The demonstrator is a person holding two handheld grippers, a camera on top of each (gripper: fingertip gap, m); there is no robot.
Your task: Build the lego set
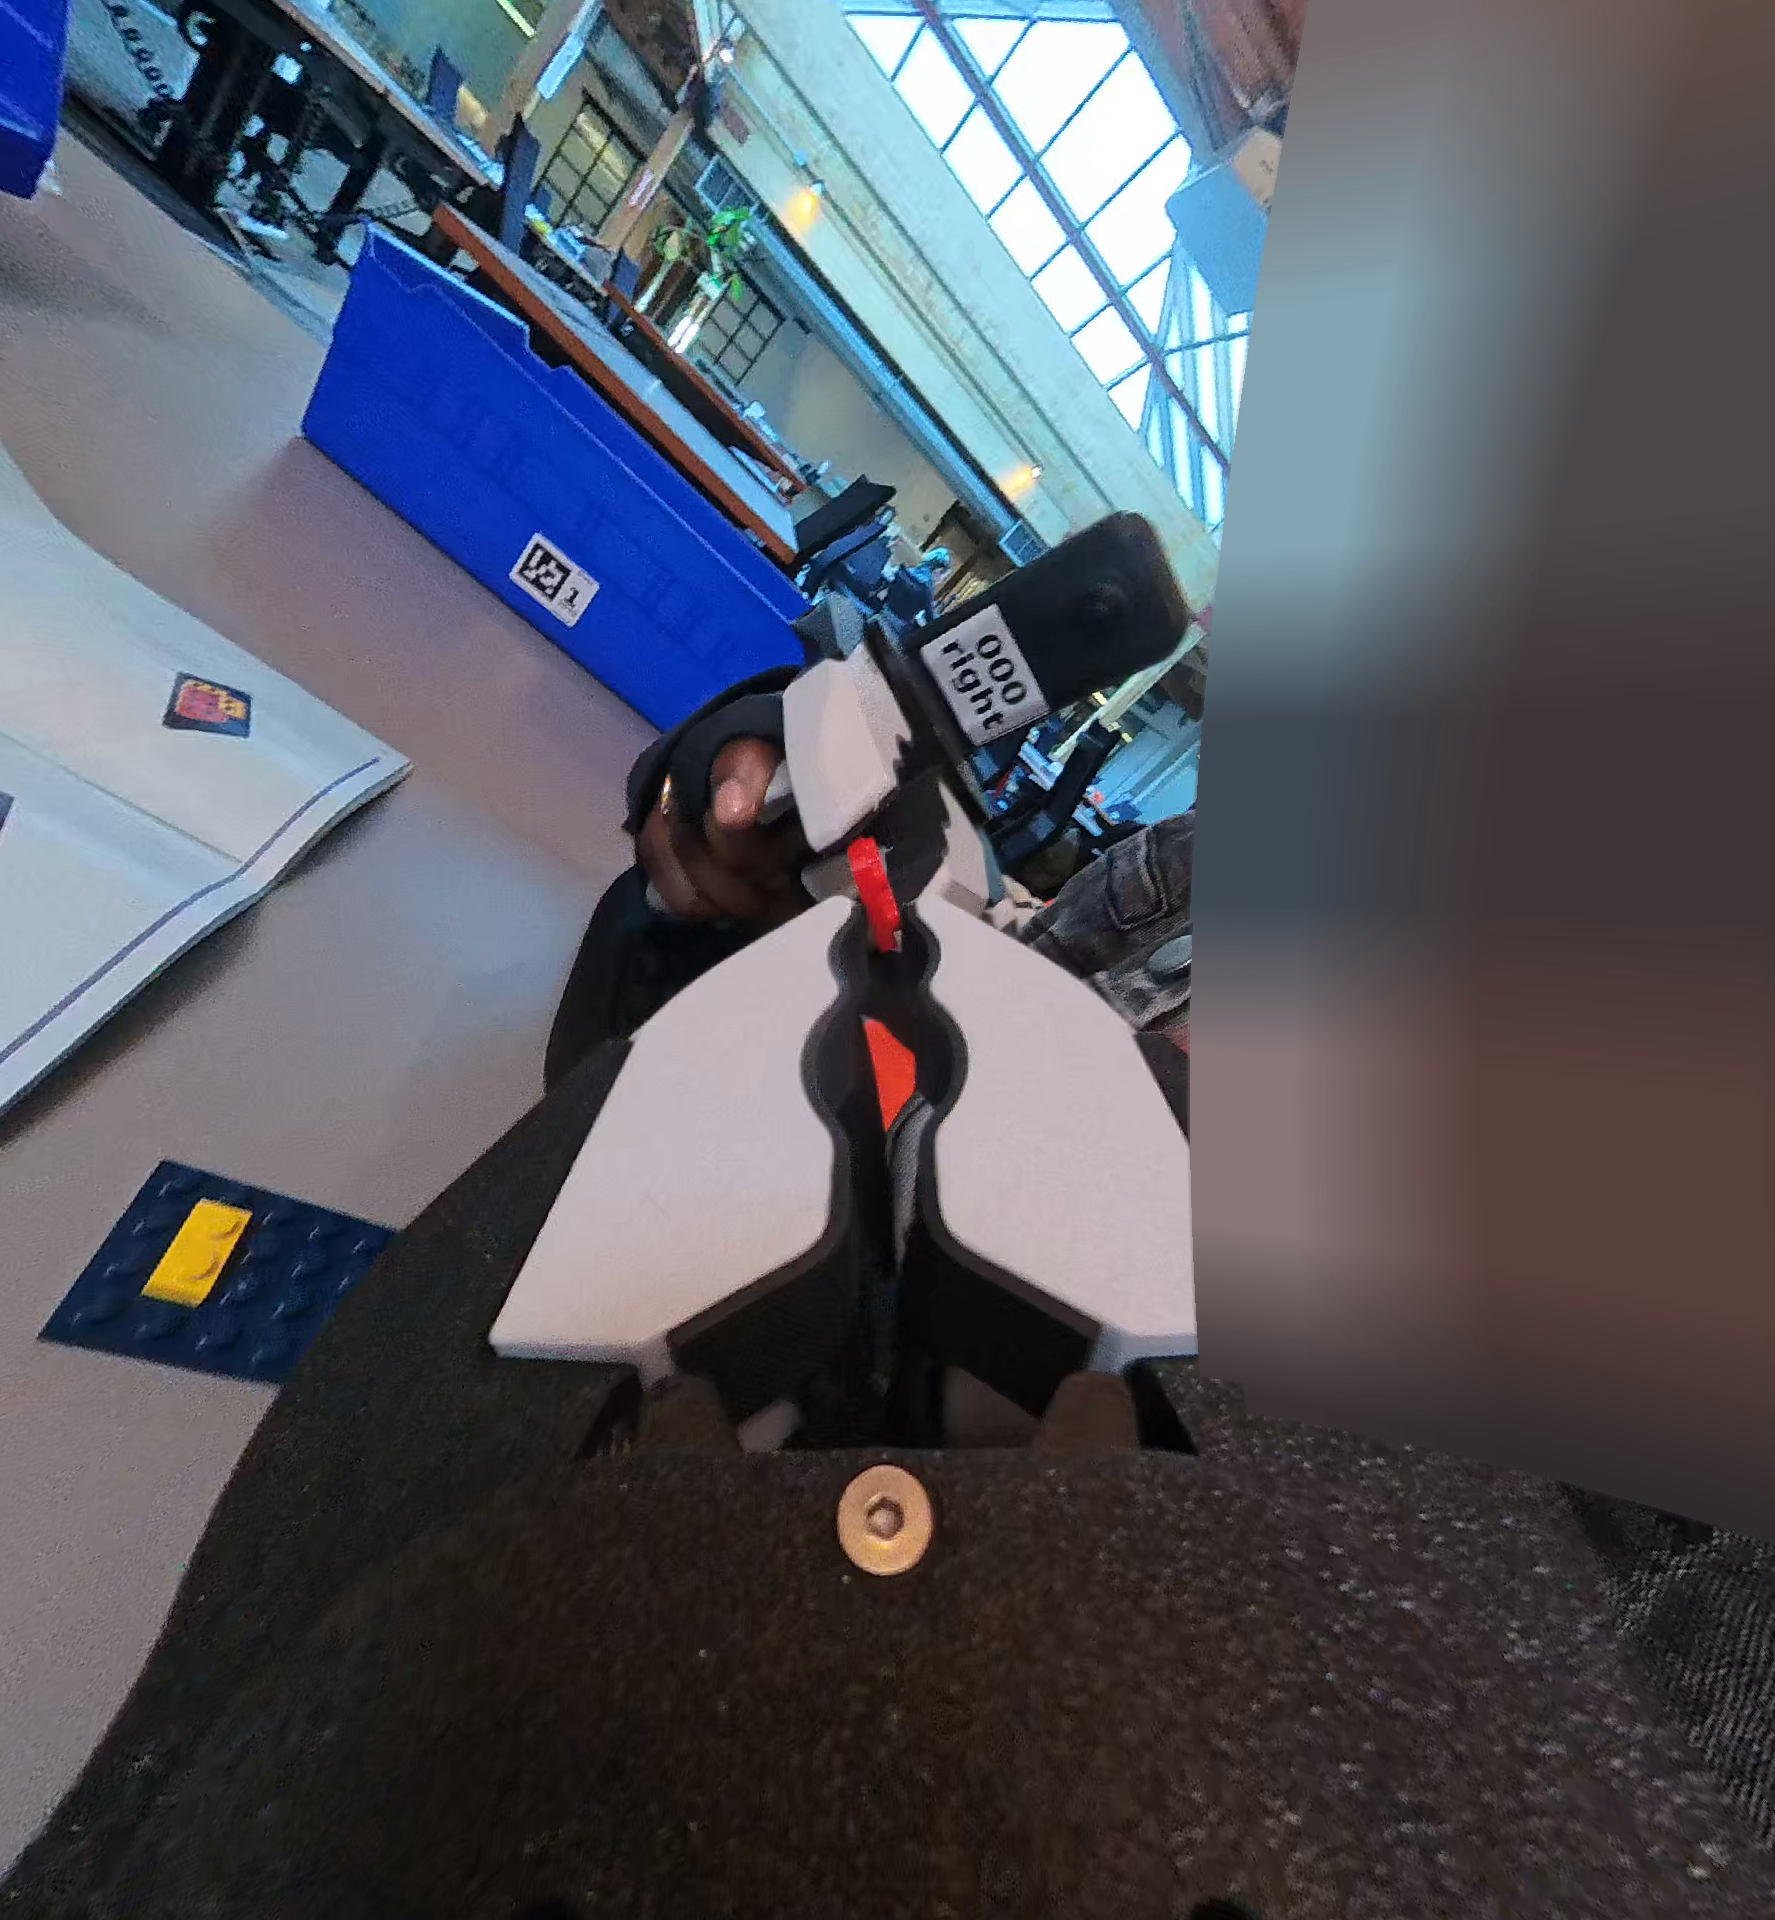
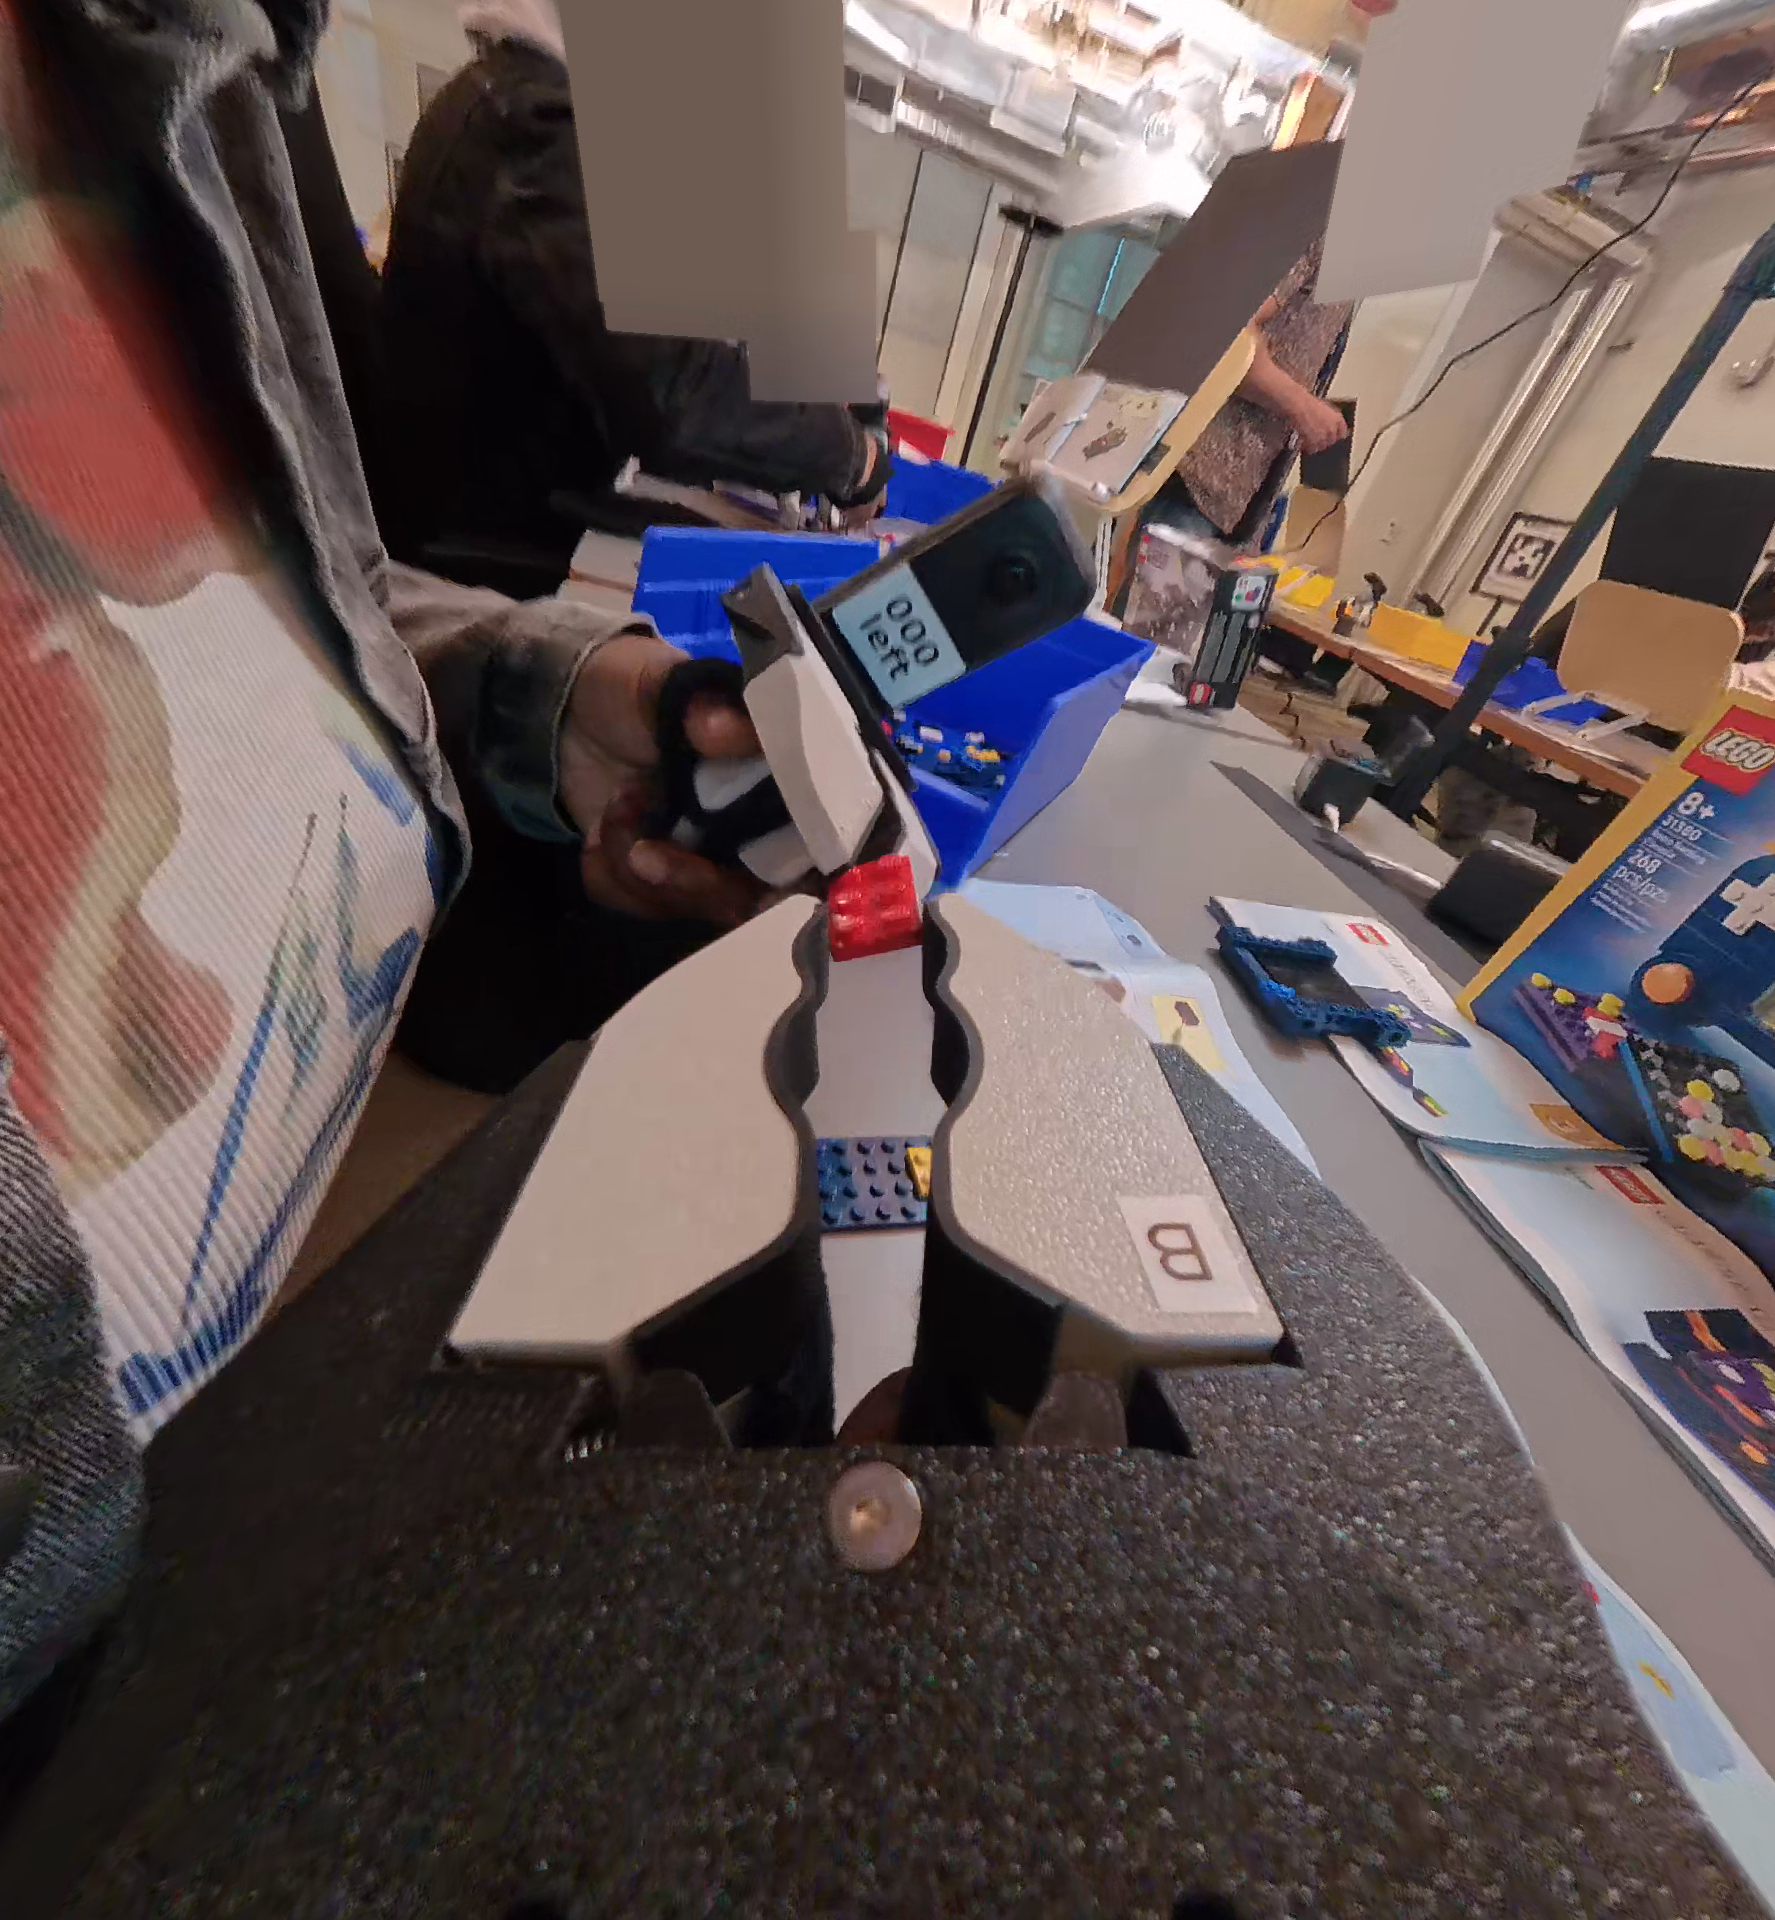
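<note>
Brick, red, gripped between both grippers' jaws.

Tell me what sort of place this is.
Probably a shared workshop or lab set up for toy-brick building: long worktables run down a high hall with skylights, blue bins hold loose bricks, and a brick-set box and instruction booklets lie on the grey table.

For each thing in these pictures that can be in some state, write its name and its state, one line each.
Left tool: nearly shut, tips on a thin edge of the red brick.
Right tool: shut on the red brick across its width.
Red brick: in the air, between both tools.
Blue plate: flat on the table, yellow brick on it.
Booklet: open.
Blue bin: open, with small bricks inside.
</note>
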